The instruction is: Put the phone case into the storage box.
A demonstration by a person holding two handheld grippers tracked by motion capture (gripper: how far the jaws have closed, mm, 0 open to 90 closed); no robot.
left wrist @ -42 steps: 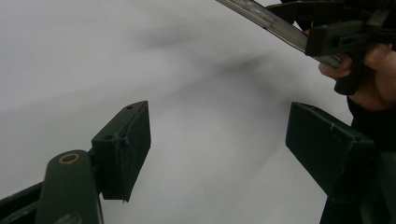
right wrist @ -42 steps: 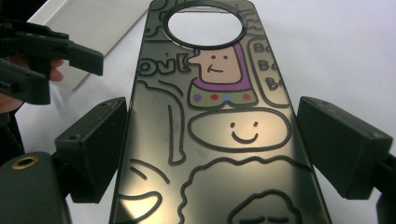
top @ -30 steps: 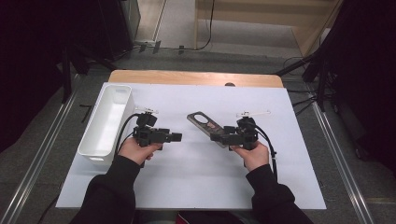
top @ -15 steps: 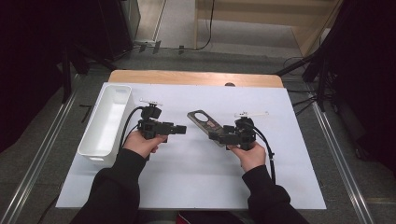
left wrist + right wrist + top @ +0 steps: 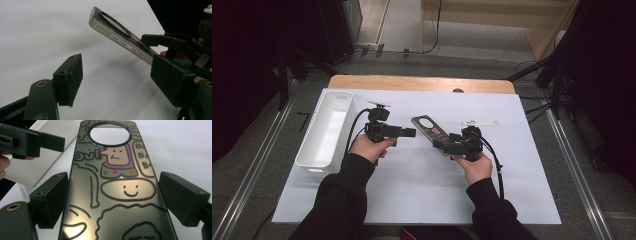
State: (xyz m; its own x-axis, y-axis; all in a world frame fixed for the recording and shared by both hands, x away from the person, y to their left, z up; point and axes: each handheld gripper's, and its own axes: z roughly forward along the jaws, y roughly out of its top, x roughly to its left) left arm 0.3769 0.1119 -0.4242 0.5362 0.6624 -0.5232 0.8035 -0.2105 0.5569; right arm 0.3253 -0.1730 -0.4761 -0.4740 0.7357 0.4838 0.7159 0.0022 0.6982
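A dark phone case point(image 5: 430, 131) with cartoon drawings and a round camera hole point(image 5: 110, 132) hangs tilted above the white mat point(image 5: 412, 190). My right gripper point(image 5: 443, 145) is shut on its lower part, one pad on each long edge point(image 5: 112, 197). The left gripper point(image 5: 410, 132) points right at the case's upper end and stops just short of it. Its jaws stand open with nothing between them point(image 5: 120, 75). In the left gripper view the case point(image 5: 117, 32) shows edge-on with its side buttons. The left gripper's tip point(image 5: 50, 142) shows in the right gripper view.
A long white tray point(image 5: 326, 127) lies at the mat's left side, beside my left hand. A small white strip point(image 5: 479, 122) lies on the mat behind the right gripper. A wooden table edge point(image 5: 422, 84) runs along the back, with dark stands and cables on the floor beyond.
My left gripper has moved right and a little up, closer to the case's upper end. The right gripper and the case have stayed in place.
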